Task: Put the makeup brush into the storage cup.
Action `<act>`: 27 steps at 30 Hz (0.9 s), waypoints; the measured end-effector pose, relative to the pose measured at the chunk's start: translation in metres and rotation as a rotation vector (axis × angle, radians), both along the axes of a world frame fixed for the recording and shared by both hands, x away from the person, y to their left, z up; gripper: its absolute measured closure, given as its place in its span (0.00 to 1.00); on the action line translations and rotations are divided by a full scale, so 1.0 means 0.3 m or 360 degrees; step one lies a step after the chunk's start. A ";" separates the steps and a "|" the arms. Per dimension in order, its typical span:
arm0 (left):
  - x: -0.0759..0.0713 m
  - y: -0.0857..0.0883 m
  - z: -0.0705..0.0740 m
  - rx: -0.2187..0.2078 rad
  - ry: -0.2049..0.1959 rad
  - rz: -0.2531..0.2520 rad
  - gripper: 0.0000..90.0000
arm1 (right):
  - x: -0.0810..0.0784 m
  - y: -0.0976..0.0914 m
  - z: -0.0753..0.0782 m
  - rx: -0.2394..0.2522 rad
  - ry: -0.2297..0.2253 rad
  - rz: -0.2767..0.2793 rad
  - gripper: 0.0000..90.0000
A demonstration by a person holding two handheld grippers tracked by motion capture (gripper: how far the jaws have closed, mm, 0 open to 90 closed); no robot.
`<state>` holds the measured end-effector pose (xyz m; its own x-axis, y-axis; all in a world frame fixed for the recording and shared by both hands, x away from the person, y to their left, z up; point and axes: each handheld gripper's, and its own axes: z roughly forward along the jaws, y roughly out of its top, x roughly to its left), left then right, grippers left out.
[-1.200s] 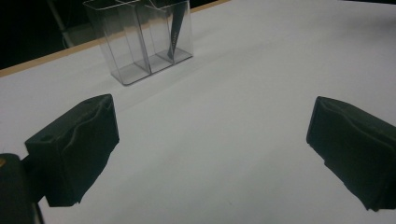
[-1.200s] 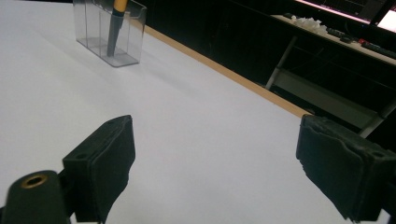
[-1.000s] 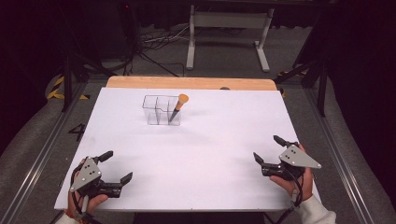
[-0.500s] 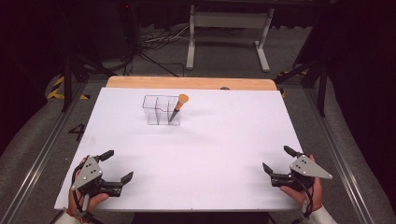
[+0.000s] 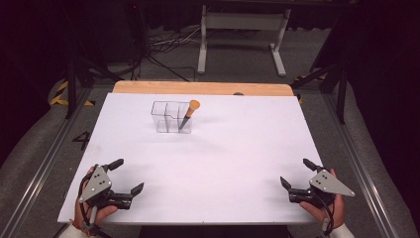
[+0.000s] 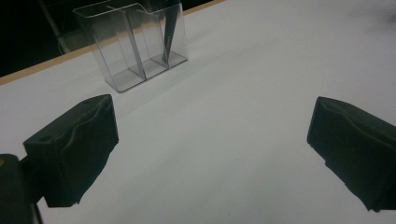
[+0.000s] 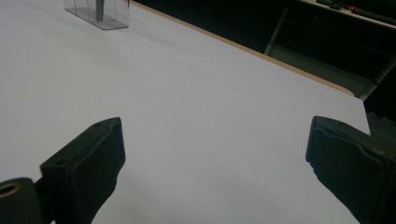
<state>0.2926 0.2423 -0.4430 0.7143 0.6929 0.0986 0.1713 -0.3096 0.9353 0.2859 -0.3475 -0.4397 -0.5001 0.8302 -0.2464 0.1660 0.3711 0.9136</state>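
A clear plastic organiser (image 5: 168, 120) with three compartments stands at the far middle of the white table (image 5: 233, 144). A tool with an orange handle (image 5: 193, 105) leans in its right compartment, dark tip down. My left gripper (image 5: 129, 175) rests at the front left, open and empty. My right gripper (image 5: 295, 172) is at the front right; its jaws have just been opening and nothing is between them. In the left gripper view the organiser (image 6: 135, 46) stands ahead of the open gripper (image 6: 210, 149). The right gripper view has the organiser (image 7: 100, 11) far off past that gripper (image 7: 215, 158).
A wooden strip (image 5: 198, 88) borders the table's far edge. Behind it stand a white metal frame (image 5: 242, 22) and cables (image 5: 158, 47) on the floor. Dark rails run along both sides of the table.
My right gripper has moved toward the table's front right corner and sunk a little. The left gripper and the organiser have stayed put.
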 end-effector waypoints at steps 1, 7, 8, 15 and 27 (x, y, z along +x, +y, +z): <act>-0.001 0.001 0.001 0.0002 -0.0001 -0.0002 0.03 | -0.002 0.002 0.002 -0.0002 0.0000 -0.0001 0.06; 0.000 -0.003 0.002 0.0011 -0.0001 -0.0003 0.03 | -0.001 0.002 -0.001 -0.0020 -0.0004 -0.0004 0.06; 0.000 -0.005 0.002 0.0008 0.0000 -0.0006 0.03 | -0.002 0.001 0.000 -0.0013 -0.0005 -0.0006 0.06; 0.002 -0.010 0.003 0.0018 -0.0003 -0.0016 0.03 | -0.007 -0.004 -0.002 -0.0009 0.0000 -0.0015 0.06; 0.002 -0.013 0.001 0.0016 -0.0003 -0.0021 0.03 | -0.017 0.012 0.002 -0.0021 -0.0043 -0.0047 0.07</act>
